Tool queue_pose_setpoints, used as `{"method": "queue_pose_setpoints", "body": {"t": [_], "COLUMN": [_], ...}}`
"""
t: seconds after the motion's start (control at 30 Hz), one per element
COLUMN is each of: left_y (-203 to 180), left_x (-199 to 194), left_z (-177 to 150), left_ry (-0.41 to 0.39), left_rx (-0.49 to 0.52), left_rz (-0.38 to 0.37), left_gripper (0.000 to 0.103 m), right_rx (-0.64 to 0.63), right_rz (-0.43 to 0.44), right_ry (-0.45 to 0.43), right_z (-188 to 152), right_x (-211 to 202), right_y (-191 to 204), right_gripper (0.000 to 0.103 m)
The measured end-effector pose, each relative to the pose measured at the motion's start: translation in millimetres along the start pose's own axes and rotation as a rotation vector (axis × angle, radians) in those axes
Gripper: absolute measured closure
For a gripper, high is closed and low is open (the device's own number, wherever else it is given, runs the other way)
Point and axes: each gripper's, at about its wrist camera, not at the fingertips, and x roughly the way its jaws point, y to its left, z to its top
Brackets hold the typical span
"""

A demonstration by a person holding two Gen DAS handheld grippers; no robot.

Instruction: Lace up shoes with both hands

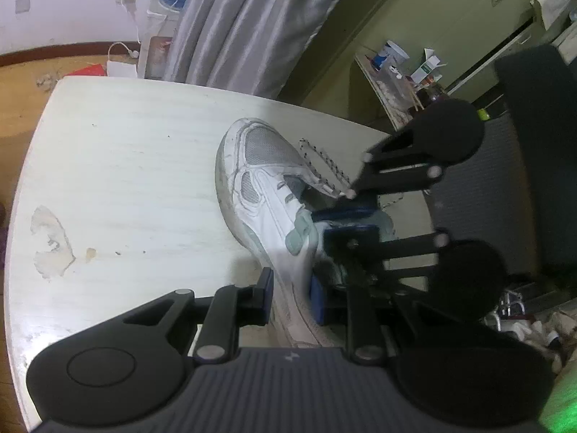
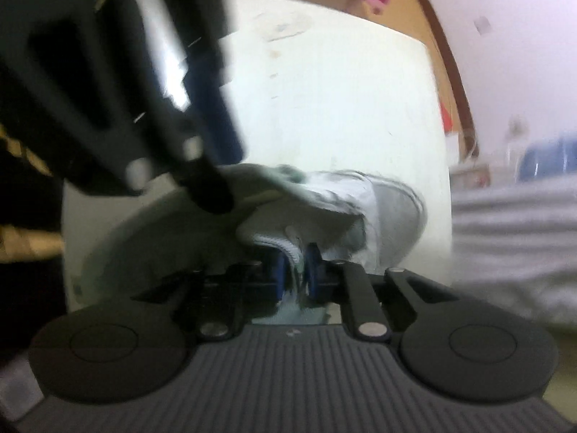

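Your white sneaker (image 1: 263,195) lies on the pale, worn tabletop (image 1: 126,166), toe pointing to the far edge and heel toward you, with grey mesh panels over the toe and side. In the left wrist view your left gripper (image 1: 292,297) straddles the heel end of the shoe: one blue pad (image 1: 267,296) sits against the outer side of the sole and the other is at the collar, so the jaws look clamped on the sneaker, narrow but not fully together. A white shoelace with dark flecks (image 1: 324,160) trails in loops on the table just right of the toe and runs back along the shoe's right side toward the eyelets; the nearer eyelets (image 1: 285,189) appear empty. Your right gripper (image 1: 360,209) comes in from the right, its blue pads over the tongue and collar, its upper link close by the lace end. The right wrist view is blurred, yet it shows your right gripper (image 2: 294,278) with both blue pads (image 2: 278,276) pinched on a thin white edge of the shoe's upper (image 2: 288,249), seemingly the eyelet flap or tongue. There the left gripper's black frame (image 2: 119,83) fills the upper left, just beside the shoe. Grey curtains (image 1: 245,25) hang beyond the table's far edge.
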Motion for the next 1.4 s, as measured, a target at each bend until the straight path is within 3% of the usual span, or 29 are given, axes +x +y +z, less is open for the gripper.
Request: {"method": "queue_pose_setpoints", "body": {"t": [0.17, 0.3, 0.57, 0.7, 0.83, 1.07, 1.4], "left_y": [1, 1, -5, -8, -12, -23, -32], "left_x": [2, 4, 6, 5, 5, 5, 7], "left_z": [2, 4, 4, 3, 4, 3, 0], "left_ry": [0.004, 0.013, 0.021, 0.023, 0.025, 0.020, 0.003], "left_rx": [0.016, 0.035, 0.093, 0.132, 0.173, 0.235, 0.269], "left_rz": [-0.009, -0.016, -0.002, 0.016, 0.032, 0.070, 0.093], "left_gripper": [0.081, 0.081, 0.080, 0.078, 0.075, 0.073, 0.075], "right_rx": [0.095, 0.069, 0.179, 0.140, 0.013, -0.353, -0.856], "right_rz": [0.100, 0.114, 0.126, 0.099, 0.042, -0.019, 0.019], "right_ry": [-0.027, -0.031, -0.046, -0.063, -0.087, -0.061, -0.014], "right_z": [-6, -7, -10, -4, 5, 0, -4], "right_x": [-19, -27, -32, -44, -53, -36, -28], "right_y": [-7, 0, -17, -8, 1, 36, 50], "right_gripper": [0.096, 0.096, 0.097, 0.097, 0.097, 0.097, 0.096]}}
